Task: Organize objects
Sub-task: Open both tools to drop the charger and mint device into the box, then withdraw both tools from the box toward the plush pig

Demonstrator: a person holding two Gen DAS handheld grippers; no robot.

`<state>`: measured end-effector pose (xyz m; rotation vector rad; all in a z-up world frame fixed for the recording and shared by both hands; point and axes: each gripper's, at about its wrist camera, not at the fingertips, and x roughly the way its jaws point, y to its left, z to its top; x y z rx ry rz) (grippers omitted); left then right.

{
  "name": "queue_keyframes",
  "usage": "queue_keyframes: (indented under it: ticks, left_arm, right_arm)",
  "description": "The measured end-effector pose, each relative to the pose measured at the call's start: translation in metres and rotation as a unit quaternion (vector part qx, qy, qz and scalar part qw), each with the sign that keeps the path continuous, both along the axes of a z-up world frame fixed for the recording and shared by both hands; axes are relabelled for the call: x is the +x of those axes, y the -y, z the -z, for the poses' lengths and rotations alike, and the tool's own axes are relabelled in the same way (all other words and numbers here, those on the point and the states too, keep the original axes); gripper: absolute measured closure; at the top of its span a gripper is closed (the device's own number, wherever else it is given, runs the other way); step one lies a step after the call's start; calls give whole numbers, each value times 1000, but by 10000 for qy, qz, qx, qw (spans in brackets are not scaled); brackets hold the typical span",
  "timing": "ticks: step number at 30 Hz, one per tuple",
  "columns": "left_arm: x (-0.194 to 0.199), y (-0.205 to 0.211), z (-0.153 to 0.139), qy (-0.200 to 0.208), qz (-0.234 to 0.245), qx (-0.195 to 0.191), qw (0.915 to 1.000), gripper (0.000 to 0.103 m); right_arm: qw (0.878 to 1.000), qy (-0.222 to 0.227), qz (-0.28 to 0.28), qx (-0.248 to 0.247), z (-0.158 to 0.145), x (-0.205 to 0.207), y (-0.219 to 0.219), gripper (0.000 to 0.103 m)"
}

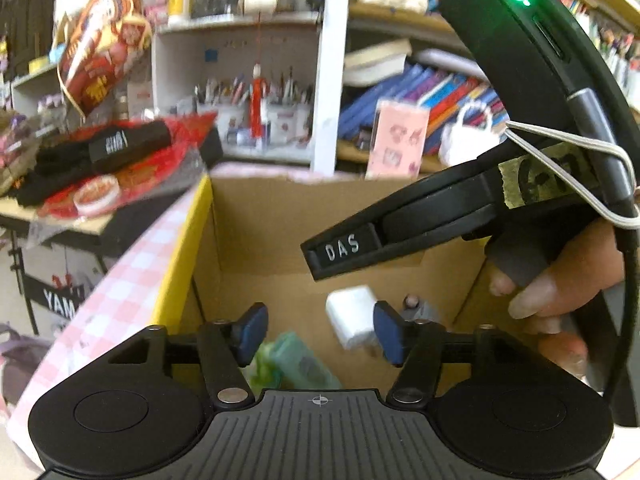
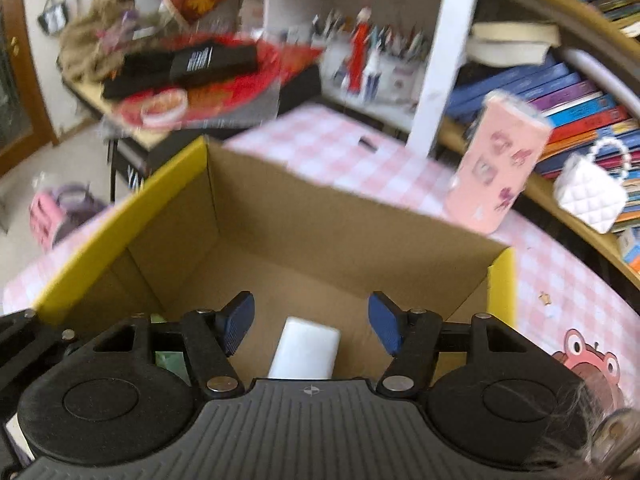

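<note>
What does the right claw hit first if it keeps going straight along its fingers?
Probably the white block lying in the cardboard box, directly between the right claw's open fingers. Depth is unclear.

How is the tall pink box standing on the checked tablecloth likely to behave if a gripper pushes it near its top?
The pink box stands tall and narrow, already looking tilted, so it would probably tip rather than slide. It looks like light card, likely easy to dent.
</note>
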<state>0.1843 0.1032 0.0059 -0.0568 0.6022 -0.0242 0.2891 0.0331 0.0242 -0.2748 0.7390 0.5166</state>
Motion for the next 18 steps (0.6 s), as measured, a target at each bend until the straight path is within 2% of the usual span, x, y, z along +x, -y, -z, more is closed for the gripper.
queue_keyframes:
  ticks: [6,11,15,18]
  left_arm:
    - [-26,-8,-25,476,-88,54,9988,41]
    - [-51,-26,-40,708,-296,-20,9970,40]
    - [-76,-38,-44,758,-441,10,9961,38]
    - [-93,-43,-41,688,-499,-4,9964,38]
  right_arm:
    - [9922,869,623,636,-44,-35,29,42]
    - [9820,1297,1054,875,-59,-74,54,42]
    - [9767,1394,1372,881,-56,-107,70,42]
    - [9761,1251,1554,859,-44,-130,75,42]
